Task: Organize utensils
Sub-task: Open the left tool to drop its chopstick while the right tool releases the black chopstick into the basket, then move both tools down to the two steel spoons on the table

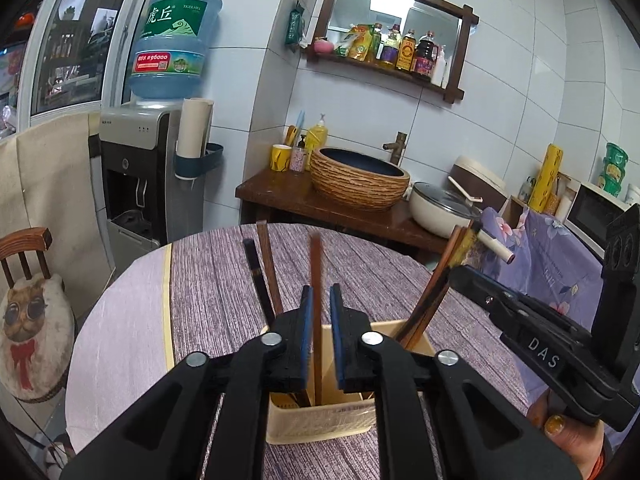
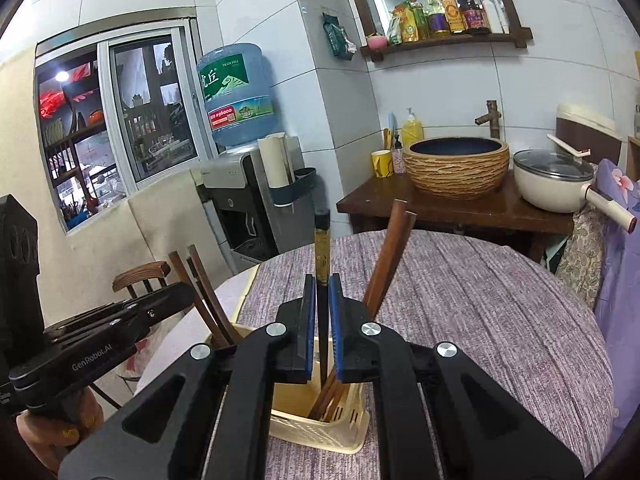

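On purple-clothed round table (image 1: 208,280), cream utensil basket (image 1: 320,424), tiled kitchen

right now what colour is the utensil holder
Pale cream-yellow utensil holder; right wrist view shows it best.

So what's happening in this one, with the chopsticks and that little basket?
A person holds a gripper in each hand over a cream utensil basket on a round table with a purple cloth. The left gripper has a brown chopstick between its fingers, lower end down in the basket, with a gap on one side. The right gripper is shut on a dark chopstick, also reaching into the basket. Other chopsticks already stand in it.
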Demonstrator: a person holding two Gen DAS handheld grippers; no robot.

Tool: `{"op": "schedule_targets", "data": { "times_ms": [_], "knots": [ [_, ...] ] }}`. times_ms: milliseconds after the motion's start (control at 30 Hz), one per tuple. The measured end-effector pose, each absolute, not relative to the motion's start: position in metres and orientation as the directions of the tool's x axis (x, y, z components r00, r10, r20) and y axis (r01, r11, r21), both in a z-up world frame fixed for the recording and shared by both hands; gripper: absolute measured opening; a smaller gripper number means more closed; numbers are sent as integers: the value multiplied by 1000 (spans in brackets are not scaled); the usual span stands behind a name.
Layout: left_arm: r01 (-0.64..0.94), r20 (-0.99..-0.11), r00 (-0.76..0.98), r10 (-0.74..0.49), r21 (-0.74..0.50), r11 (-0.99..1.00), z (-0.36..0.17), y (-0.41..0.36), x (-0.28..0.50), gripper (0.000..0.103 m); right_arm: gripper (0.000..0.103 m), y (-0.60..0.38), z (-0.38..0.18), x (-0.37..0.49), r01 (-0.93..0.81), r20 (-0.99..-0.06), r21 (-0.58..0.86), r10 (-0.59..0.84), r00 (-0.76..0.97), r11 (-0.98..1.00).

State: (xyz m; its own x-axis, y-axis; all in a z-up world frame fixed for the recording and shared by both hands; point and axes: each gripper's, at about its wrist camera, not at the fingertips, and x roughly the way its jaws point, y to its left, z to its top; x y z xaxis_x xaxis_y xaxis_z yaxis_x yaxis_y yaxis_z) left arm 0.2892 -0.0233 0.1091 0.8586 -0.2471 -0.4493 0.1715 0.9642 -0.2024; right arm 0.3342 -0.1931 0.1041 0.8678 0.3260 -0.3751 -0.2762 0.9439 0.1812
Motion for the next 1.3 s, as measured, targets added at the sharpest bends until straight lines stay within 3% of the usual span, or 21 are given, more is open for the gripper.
{"op": "schedule_targets", "data": {
  "times_ms": [33,67,100,133,167,300,400,767,1000,1133,1300],
  "knots": [
    [174,-449,859,-246,-197,965,108,-24,288,24,9,-194,102,333,-278,-377,176,326,867,944],
    [174,-447,861,-243,-190,966,107,-25,285,36,17,-193,101,331,-281,-379,170,326,866,945],
    [168,-441,867,-234,-184,968,106,-24,281,41,24,-194,99,327,-284,-377,163,325,867,945],
    [165,-434,871,-229,-180,970,106,-23,276,49,42,-195,98,323,-282,-370,159,322,871,946],
    [163,-426,876,-224,-176,971,105,-23,272,53,50,-197,98,316,-272,-356,151,309,882,950],
    [149,-407,891,-202,-159,976,103,-17,253,65,52,-202,95,292,-272,-349,116,296,889,955],
    [127,-416,894,-166,-121,985,94,-13,239,76,61,-205,82,277,-282,-392,96,297,871,955],
    [55,-624,771,-129,-137,989,7,17,202,89,62,-190,-39,232,-488,-739,31,348,576,872],
    [66,-681,721,-129,-117,991,-19,14,186,92,61,-180,-68,224,-544,-792,25,349,501,838],
    [77,-686,715,-132,-109,991,-22,11,181,95,53,-171,-72,227,-552,-799,9,338,497,834],
    [81,-698,704,-128,-100,992,-26,6,180,95,51,-161,-78,230,-561,-797,-19,326,508,828]
  ]
}}
